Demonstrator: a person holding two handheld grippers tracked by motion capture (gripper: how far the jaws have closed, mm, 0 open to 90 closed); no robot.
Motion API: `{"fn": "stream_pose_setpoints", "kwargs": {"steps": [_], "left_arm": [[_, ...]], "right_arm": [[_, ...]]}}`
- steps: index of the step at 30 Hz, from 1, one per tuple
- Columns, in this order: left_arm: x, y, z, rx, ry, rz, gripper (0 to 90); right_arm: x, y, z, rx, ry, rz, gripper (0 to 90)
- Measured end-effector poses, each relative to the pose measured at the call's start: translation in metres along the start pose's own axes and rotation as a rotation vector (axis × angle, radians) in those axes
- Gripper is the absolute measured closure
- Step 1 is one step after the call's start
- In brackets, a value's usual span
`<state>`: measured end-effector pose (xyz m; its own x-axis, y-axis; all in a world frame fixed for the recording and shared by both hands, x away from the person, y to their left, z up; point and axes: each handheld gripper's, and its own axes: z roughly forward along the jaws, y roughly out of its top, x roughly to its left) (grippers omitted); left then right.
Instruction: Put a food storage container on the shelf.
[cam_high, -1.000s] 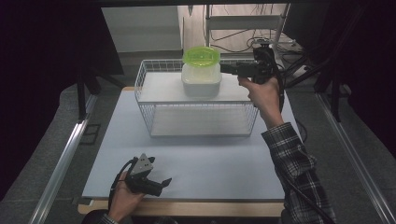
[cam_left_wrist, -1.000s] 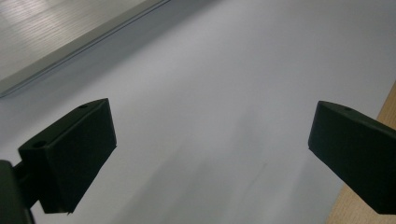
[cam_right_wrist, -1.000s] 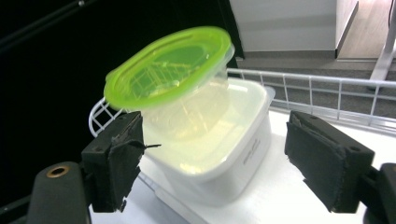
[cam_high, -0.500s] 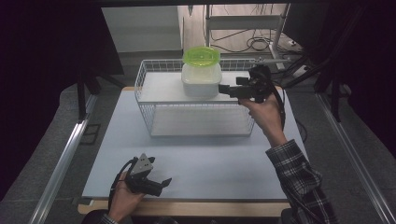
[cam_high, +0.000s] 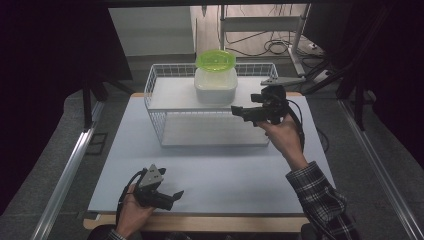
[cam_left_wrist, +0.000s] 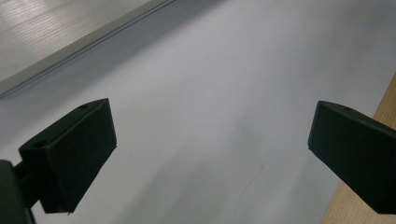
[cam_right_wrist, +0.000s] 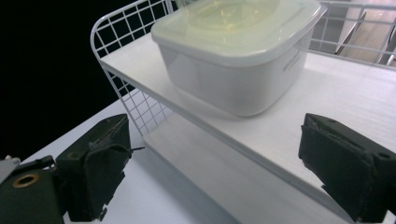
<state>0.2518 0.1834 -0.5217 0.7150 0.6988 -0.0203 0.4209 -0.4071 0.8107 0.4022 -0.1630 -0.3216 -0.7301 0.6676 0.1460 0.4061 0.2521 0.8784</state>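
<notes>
because the white container with its green lid is sitting on the upper shelf of the white wire rack, toward the back of the table, it is resting where a gripper coming in from the side can reach it; in the right gripper view the container is lying just ahead of the jaws, upright and closed, with nothing touching it. the right gripper is hanging just beside the rack's right front, level with the shelf edge and pointing left across it. its jaws have just been opening and are standing wide apart, with nothing between them but the shelf edge beyond. that spread looks meant either for letting go of the container or for taking it by its sides; which one i cannot tell. the right hand is gripping the handle from below, forearm stretching up from the lower right, sleeve showing. the left gripper is resting low at the table's near edge, well apart from the rack, its jaws also standing wide and empty over bare tabletop, the left hand curling round it and seemingly just waiting.
</notes>
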Motion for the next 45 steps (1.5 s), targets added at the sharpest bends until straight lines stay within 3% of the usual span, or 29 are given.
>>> {"fn": "stream_pose_setpoints", "kwargs": {"steps": [8,30,45], "left_arm": [[0.0,0.0,0.0,-0.002,-0.002,-0.004,0.7],[0.0,0.0,-0.001,-0.01,-0.005,-0.008,0.8],[-0.001,0.001,-0.001,-0.01,-0.006,-0.005,0.8]], "right_arm": [[0.004,-0.014,-0.001,0.02,-0.005,-0.039,7.4],[0.003,-0.045,-0.01,0.033,-0.001,-0.039,1.0],[0.007,-0.063,-0.016,0.03,-0.024,-0.066,0.7]]}}
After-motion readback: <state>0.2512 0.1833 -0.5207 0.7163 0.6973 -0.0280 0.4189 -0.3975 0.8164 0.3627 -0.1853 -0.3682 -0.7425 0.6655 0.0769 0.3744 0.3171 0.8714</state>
